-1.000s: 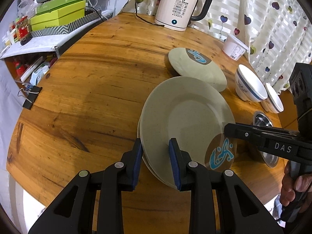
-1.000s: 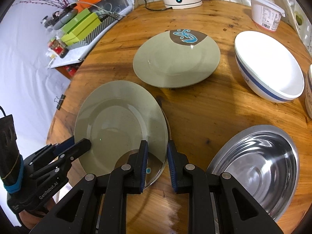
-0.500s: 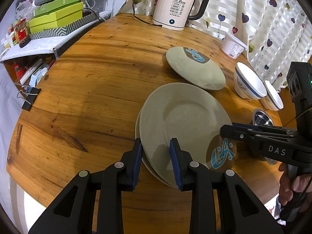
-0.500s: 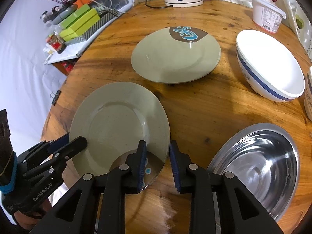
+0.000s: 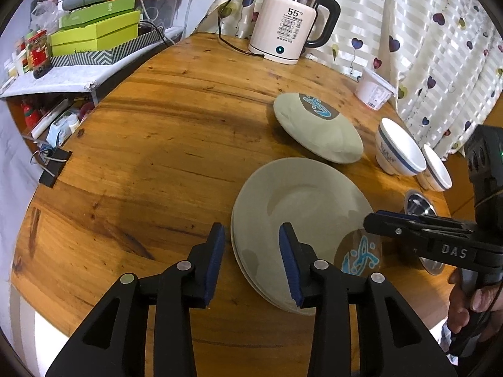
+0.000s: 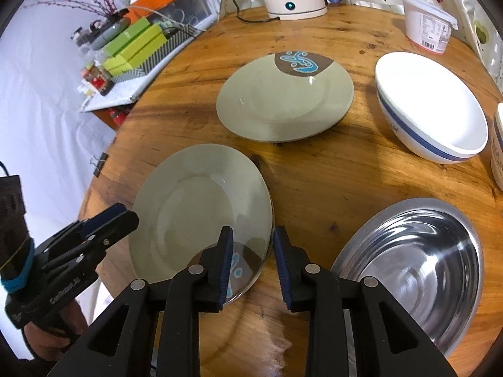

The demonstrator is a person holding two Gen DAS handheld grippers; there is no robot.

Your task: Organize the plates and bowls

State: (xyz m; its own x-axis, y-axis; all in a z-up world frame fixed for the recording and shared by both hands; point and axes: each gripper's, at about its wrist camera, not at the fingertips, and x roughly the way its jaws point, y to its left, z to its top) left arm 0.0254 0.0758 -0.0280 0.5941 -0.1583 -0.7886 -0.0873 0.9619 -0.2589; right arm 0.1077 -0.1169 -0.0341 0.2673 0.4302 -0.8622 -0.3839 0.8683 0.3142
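Warm orange-brown wood is what you are working on: a round table [image 5: 163,144] with a heart-print curtain [image 5: 424,31] behind it, a white kettle [image 5: 290,28] at the far edge and a side shelf of green boxes [image 5: 94,36] off to the left.

Your left gripper [image 5: 251,251] has just been opening; its jaws straddle the near rim of the plate stack [image 5: 298,213] without pressing on it. Your right gripper [image 6: 253,259] has also been easing open, one jaw over the stack's patterned rim and one outside it, with a gap on both sides, so neither gripper holds anything.

Count two green plates in that stack, lying flat, plus a third plate [image 6: 283,97] further back. There are two white bowls [image 5: 397,147] with blue bands, side by side, one steel bowl [image 6: 418,267] just right of the stack, and one white tub [image 6: 429,26] by the curtain.
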